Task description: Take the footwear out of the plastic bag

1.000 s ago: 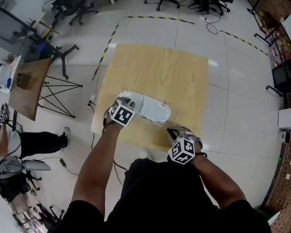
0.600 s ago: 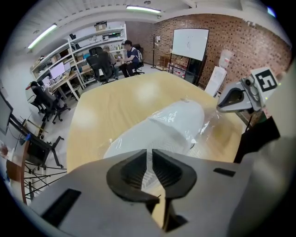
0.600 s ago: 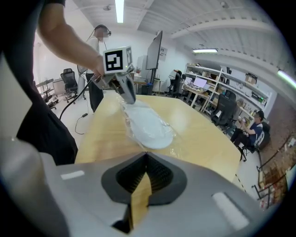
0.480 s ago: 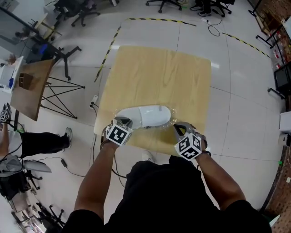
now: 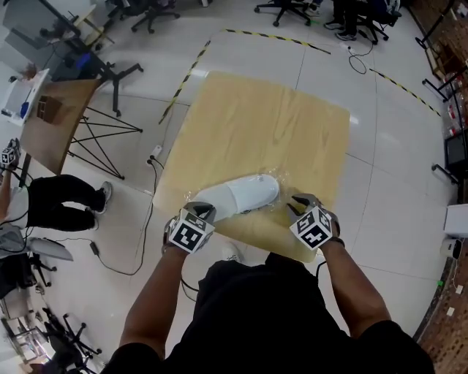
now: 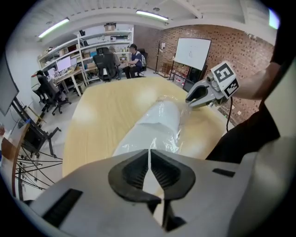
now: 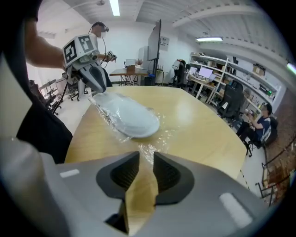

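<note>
A white slipper [image 5: 238,196] lies inside a clear plastic bag [image 5: 282,191] near the front edge of the wooden table [image 5: 270,124]. My left gripper [image 5: 201,210] is shut on the bag's film at the slipper's left end; in the left gripper view a thin strip of plastic runs from between the pads [image 6: 149,155] to the slipper [image 6: 152,122]. My right gripper [image 5: 298,201] is at the bag's right end. Its jaws have just been opening. Only bare table shows in the gap [image 7: 142,159], and the crumpled film [image 7: 148,149] lies just ahead of the tips.
A small side table [image 5: 51,128] on thin black legs stands on the floor to the left, beside a person's legs [image 5: 62,201]. Striped tape [image 5: 183,62] and a cable [image 5: 128,256] cross the floor. Office chairs [image 5: 150,11] stand at the back.
The bagged slipper has been drawn toward the table's front edge and has swung so its toe points up-right. The left gripper came back with it. The right gripper went to the bag's right end.
</note>
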